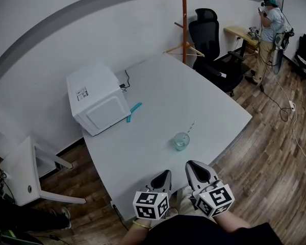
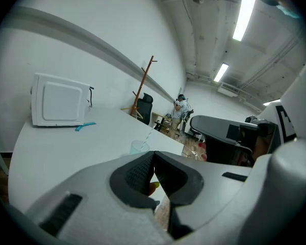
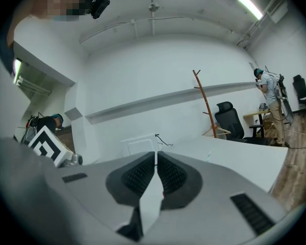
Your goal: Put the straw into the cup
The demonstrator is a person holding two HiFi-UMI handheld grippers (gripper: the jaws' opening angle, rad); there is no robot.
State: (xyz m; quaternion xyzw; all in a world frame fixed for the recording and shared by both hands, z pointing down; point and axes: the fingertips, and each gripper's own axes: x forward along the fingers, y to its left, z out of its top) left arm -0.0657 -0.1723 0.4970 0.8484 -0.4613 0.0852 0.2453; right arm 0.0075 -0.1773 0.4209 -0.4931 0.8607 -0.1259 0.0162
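A clear cup [image 1: 181,142] stands on the white table [image 1: 158,96] with a pale straw [image 1: 190,128] leaning out of it to the upper right. Both grippers hover at the table's near edge, short of the cup. My left gripper [image 1: 166,174] is shut with nothing in it, and my right gripper [image 1: 193,166] beside it is shut and empty too. In the left gripper view the cup [image 2: 139,147] and straw [image 2: 149,135] show just above the closed jaws of the left gripper [image 2: 153,156]. The right gripper [image 3: 156,154] has its pads together, with only the table beyond.
A white microwave [image 1: 97,98] sits at the table's left side with a teal item [image 1: 133,111] in front of it. Behind the table are a wooden coat stand [image 1: 184,22] and a black office chair [image 1: 211,40]. A person [image 1: 270,27] stands at a far desk.
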